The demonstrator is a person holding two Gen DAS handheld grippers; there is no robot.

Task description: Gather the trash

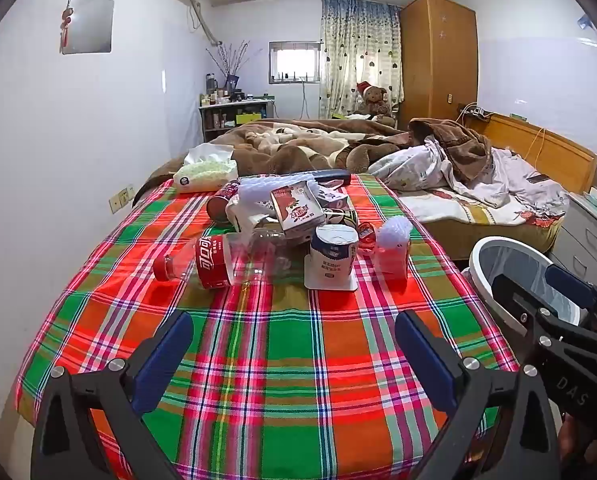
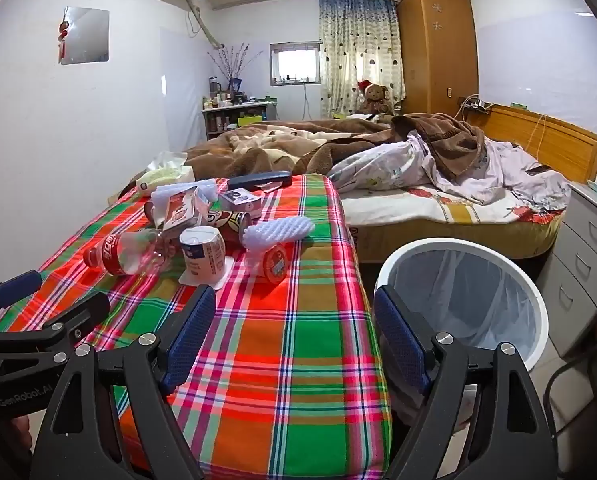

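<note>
A heap of trash lies at the far end of the plaid-clothed table point(image 1: 298, 384): a clear cola bottle point(image 1: 214, 262) on its side, a white milk carton point(image 1: 332, 258) upright, a red-and-white juice carton point(image 1: 296, 208), a white foam sleeve point(image 1: 394, 230). My left gripper point(image 1: 294, 344) hovers open over the bare near cloth, well short of the heap. My right gripper point(image 2: 294, 320) is open above the table's right edge point(image 2: 362, 320), with the white lined bin point(image 2: 538, 292) just to its right. The bottle point(image 2: 118, 254) and milk carton point(image 2: 202, 252) lie ahead on its left. Each gripper shows in the other's view, the right gripper point(image 1: 534, 284) and the left gripper point(image 2: 54, 296).
A tissue pack point(image 1: 206, 174) and a dark flat object point(image 1: 330, 176) sit at the table's far edge. Beyond it is an unmade bed point(image 2: 438, 200) with blankets. Grey drawers point(image 2: 590, 248) stand right of the bin; a white wall runs along the left.
</note>
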